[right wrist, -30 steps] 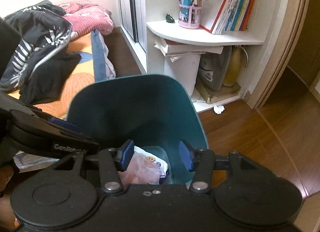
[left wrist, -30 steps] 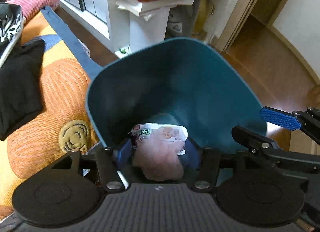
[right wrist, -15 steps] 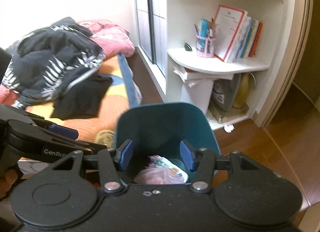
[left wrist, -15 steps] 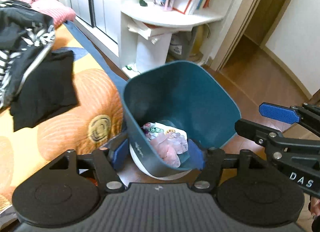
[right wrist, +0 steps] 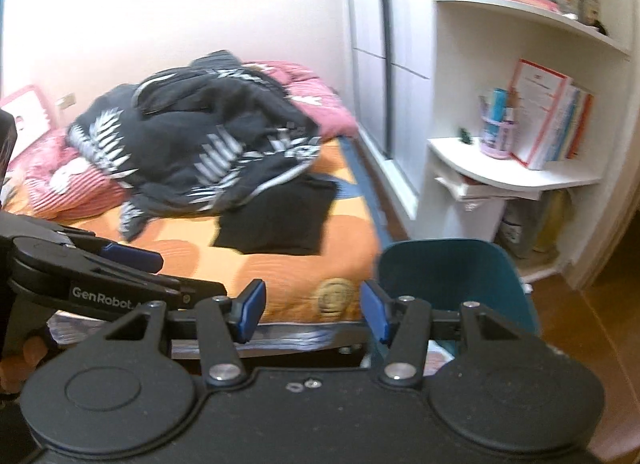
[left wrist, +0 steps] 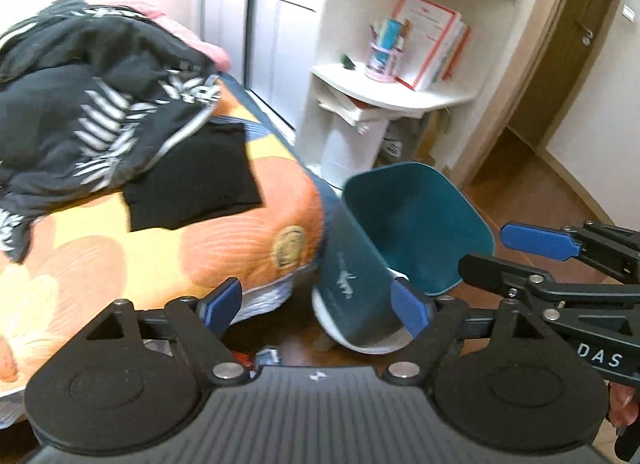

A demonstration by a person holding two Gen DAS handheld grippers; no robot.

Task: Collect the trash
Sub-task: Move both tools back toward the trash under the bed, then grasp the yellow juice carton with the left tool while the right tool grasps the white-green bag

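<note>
A teal trash bin stands on the wooden floor beside the bed; it also shows in the right wrist view. A bit of pale wrapper shows low in the bin, mostly hidden by my gripper. My left gripper is open and empty, raised above the bed edge and the bin's near wall. My right gripper is open and empty, raised between the bed corner and the bin. Each gripper shows from the side in the other's view.
The bed with an orange cover carries a black patterned jacket, a black cloth and pink bedding. A white corner shelf holds books and a pen cup. A doorway lies to the right.
Both grippers have lifted up and back from inside the bin. The left jaws have opened wider, and the pink wrapper it held over the bin now lies inside.
</note>
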